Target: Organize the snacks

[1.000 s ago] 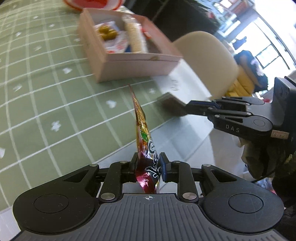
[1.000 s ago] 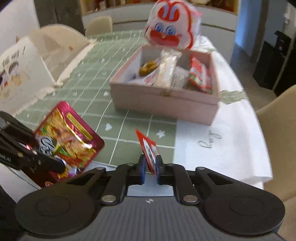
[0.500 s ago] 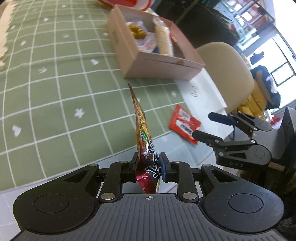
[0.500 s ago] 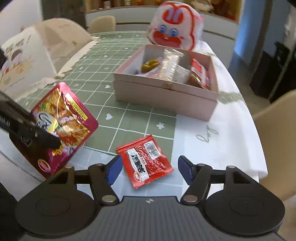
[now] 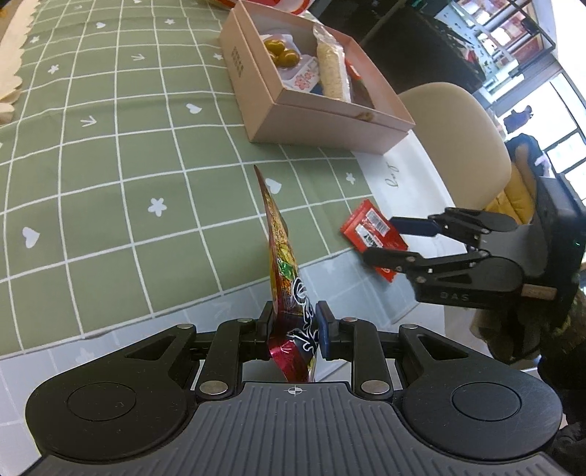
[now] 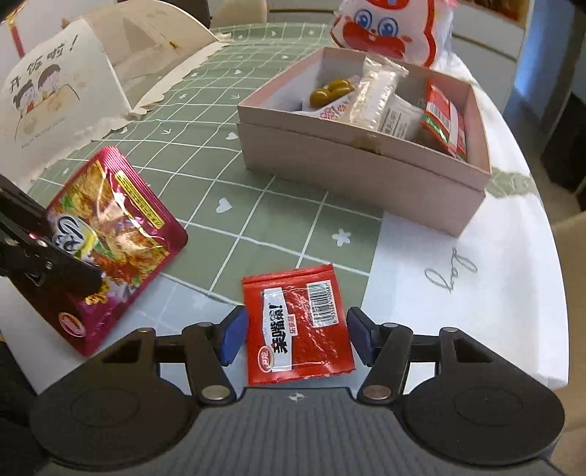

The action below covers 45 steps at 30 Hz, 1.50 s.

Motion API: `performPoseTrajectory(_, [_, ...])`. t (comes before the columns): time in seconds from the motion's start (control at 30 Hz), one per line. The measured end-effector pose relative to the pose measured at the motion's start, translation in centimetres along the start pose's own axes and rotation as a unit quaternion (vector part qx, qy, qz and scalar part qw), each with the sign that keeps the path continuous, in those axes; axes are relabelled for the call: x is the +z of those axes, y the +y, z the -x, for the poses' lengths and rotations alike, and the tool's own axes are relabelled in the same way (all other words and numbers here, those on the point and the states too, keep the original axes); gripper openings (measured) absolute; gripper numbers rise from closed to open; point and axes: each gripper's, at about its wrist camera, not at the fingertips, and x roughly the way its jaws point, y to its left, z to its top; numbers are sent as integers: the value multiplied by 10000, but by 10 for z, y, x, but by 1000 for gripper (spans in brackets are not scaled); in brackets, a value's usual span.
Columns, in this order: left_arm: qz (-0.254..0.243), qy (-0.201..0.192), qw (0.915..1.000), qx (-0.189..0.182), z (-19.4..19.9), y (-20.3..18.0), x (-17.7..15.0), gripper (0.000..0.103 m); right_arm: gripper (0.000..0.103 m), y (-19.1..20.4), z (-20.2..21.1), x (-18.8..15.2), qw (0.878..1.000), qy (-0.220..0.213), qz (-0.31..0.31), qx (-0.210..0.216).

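Note:
My left gripper (image 5: 296, 326) is shut on a magenta snack packet (image 5: 282, 256), held edge-on above the green checked cloth; in the right wrist view the same packet (image 6: 113, 223) shows its printed face at the left. A small red packet (image 6: 296, 322) lies flat on the table near the front edge. My right gripper (image 6: 296, 335) straddles it, jaws closing, blue pads just off its two sides. From the left wrist view the right gripper (image 5: 381, 238) hangs over the red packet (image 5: 366, 229). Farther back stands a pink box (image 6: 348, 175) holding several snacks.
Behind the box is a white bag with a red rabbit face (image 6: 384, 25). A folded card with a cartoon (image 6: 55, 99) stands at the far left. A beige chair (image 5: 457, 121) sits off the table's right edge, where the white cloth (image 6: 476, 293) hangs.
My right gripper let go of the red packet, which now lies flat on the table. The gripper sank around it and its jaws have narrowed. The left gripper keeps its hold, slightly rolled.

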Motion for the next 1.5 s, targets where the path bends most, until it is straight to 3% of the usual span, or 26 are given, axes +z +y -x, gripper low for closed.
performPoseTrajectory(0.07, [-29,16,10000,-72,-1,-2,3,26,38,3,11,0,10000,-72,-20,7])
performPoseTrajectory(0.1, [-45,12,9999,-118,-2,-3,5,26,11,4,17,1,9999,-89,-53,8])
performPoseTrajectory(0.13, [-72,-10,9998,-201,-1,-5,8,26,0,3,22,3,9999,-87,-99,50])
performPoseTrajectory(0.33, [-353,-220,9981,-444,5,-21,31,26,3,-7,46,10,9991,-365,-199,-71])
performPoseTrajectory(0.37, [-373,-238,9981,-432,5,-22,33,26,12,-6,46,9,9991,-365,-175,-138])
performPoseTrajectory(0.4, [-369,-244,9982,-400,4,-22,33,26,34,-5,44,7,9990,-359,-193,-189])
performPoseTrajectory(0.43, [-355,-241,9985,-346,4,-21,32,26,48,-4,41,5,9989,-366,-213,-218])
performPoseTrajectory(0.47, [-321,-238,9988,-284,4,-19,30,26,68,0,38,2,9984,-436,-226,-269])
performPoseTrajectory(0.5, [-271,-229,9991,-243,4,-16,29,26,70,5,36,-1,9979,-527,-227,-311])
performPoseTrajectory(0.7, [71,-198,9998,37,9,8,22,26,70,47,8,-6,9994,-346,-71,67])
performPoseTrajectory(0.93, [131,-153,9998,47,15,18,12,26,72,64,-14,-3,9988,-62,-62,-484])
performPoseTrajectory(1.13, [82,-45,9999,37,17,19,5,26,55,66,-5,-2,9992,-24,125,-367])
performPoseTrajectory(1.2, [72,-53,10000,14,18,19,5,26,39,63,0,0,9995,-79,-18,-298])
performPoseTrajectory(1.5, [14,-82,9996,-262,14,8,10,26,36,33,42,9,9971,-418,-481,-414])
